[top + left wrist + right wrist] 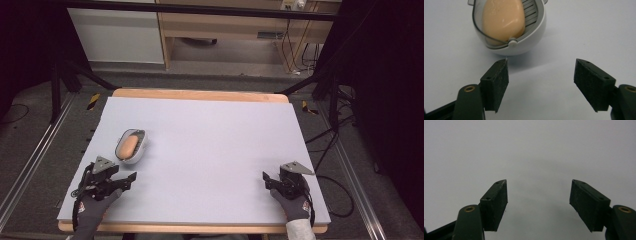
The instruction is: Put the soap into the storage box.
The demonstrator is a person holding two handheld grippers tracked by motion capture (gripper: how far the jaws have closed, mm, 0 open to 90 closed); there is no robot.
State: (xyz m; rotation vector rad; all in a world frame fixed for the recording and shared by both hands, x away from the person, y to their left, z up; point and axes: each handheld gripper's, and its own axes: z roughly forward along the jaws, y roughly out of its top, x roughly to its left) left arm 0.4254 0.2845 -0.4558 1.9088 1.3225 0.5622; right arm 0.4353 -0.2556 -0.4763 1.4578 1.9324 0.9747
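A peach-coloured soap bar [128, 145] [503, 18] lies in a white oval soap dish [141, 147] [534, 37] with a slatted grey insert, on the left part of the pale mat. My left gripper [125, 181] [541, 75] sits just in front of the dish, open, with nothing between its jaws. In the left gripper view the dish stands a short way beyond the left jaw's tip. My right gripper [268, 181] [539, 195] rests near the front right of the mat, open and empty, over bare mat.
The pale mat [210, 145] covers a wooden table [200, 94]. Black stands and cables [330, 145] flank the table on the floor. A wooden cabinet [225, 25] stands behind.
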